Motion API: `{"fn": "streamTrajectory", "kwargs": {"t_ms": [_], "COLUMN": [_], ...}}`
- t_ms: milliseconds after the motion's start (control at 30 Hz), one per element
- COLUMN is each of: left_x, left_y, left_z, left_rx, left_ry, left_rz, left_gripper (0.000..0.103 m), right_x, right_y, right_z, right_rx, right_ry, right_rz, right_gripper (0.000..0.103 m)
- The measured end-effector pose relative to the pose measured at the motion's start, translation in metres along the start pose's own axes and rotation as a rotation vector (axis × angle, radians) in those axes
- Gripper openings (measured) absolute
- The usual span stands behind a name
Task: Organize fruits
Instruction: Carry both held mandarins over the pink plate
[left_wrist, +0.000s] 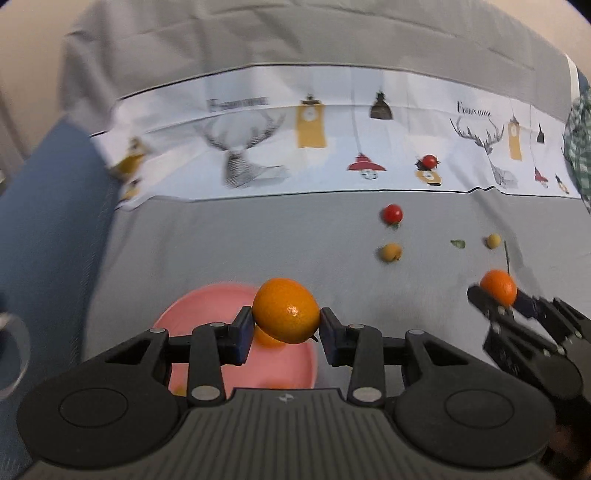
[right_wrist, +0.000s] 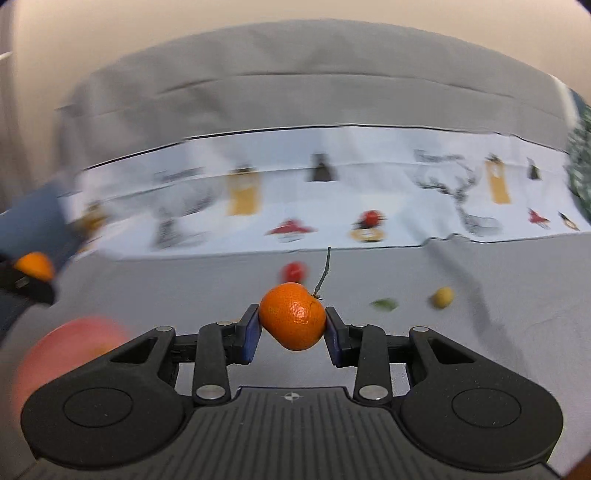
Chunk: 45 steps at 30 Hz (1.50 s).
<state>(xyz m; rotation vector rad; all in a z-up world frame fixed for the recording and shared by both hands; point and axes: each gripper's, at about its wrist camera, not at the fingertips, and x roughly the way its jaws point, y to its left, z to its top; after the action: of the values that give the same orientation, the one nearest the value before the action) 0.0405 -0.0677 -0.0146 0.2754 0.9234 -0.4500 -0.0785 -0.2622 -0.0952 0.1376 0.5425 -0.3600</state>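
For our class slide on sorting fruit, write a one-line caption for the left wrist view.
Left gripper holds an orange above a pink plate; right gripper grips another.

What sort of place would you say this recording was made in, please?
Probably a home: a table under a grey cloth, a printed runner with deer and lamps, a blue seat beside it, and loose fruit near a pink plate.

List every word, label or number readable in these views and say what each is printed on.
"Fashion home" (my best reading, soft): black lettering at the right of the white printed cloth with deer heads and lamps.
The same cloth, left lettering: too blurred to read.
Right wrist view, cloth lettering: smeared, unreadable.
Grey ribbed gripper body: a small round emblem, no letters.
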Motion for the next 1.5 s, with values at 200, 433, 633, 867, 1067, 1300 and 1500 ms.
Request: {"fn": "streamTrajectory", "kwargs": {"t_ms": [200,433,633,867,1067,1300,1500], "left_x": [-0.067,-0.116,-0.143,-0.164,-0.172,-0.173,-0.171], "left_y": [0.041,0.081,0.095,0.093,0.092,0.095,0.096], "left_z": [-0.065,-0.115,-0.139,-0.151,-0.157,-0.159,-0.157], "left_rx": [-0.082,-0.181,-0.222,-0.219,-0.227,-0.238,-0.238], "left_ry": [-0.033,-0.069,-0.100,-0.145,-0.166,-0.168,-0.165], "left_rz": [0.035,0.092,0.097,0.078,0.067,0.067,0.070], "left_gripper": [0.042,0.042,0.042,0.042,0.042,0.042,0.042], "right_x": [-0.061,-0.095,-0.137,-0.165,-0.177,-0.178,-0.177], "right_y": [0.060,0.101,0.123,0.135,0.138,0.138,0.139], "right_z": [-0.015,-0.020,-0.021,-0.019,-0.021,-0.020,-0.021], "right_rx": [-0.109,-0.141,-0.201,-0.248,-0.261,-0.264,-0.261], "right_ry": [0.023,0.071,0.041,-0.009,-0.021,-0.023,-0.018], "right_rz": [0.111,0.162,0.209,0.218,0.211,0.210,0.208], "right_gripper": [0.037,0.037,0.037,0.037,0.037,0.037,0.037]}}
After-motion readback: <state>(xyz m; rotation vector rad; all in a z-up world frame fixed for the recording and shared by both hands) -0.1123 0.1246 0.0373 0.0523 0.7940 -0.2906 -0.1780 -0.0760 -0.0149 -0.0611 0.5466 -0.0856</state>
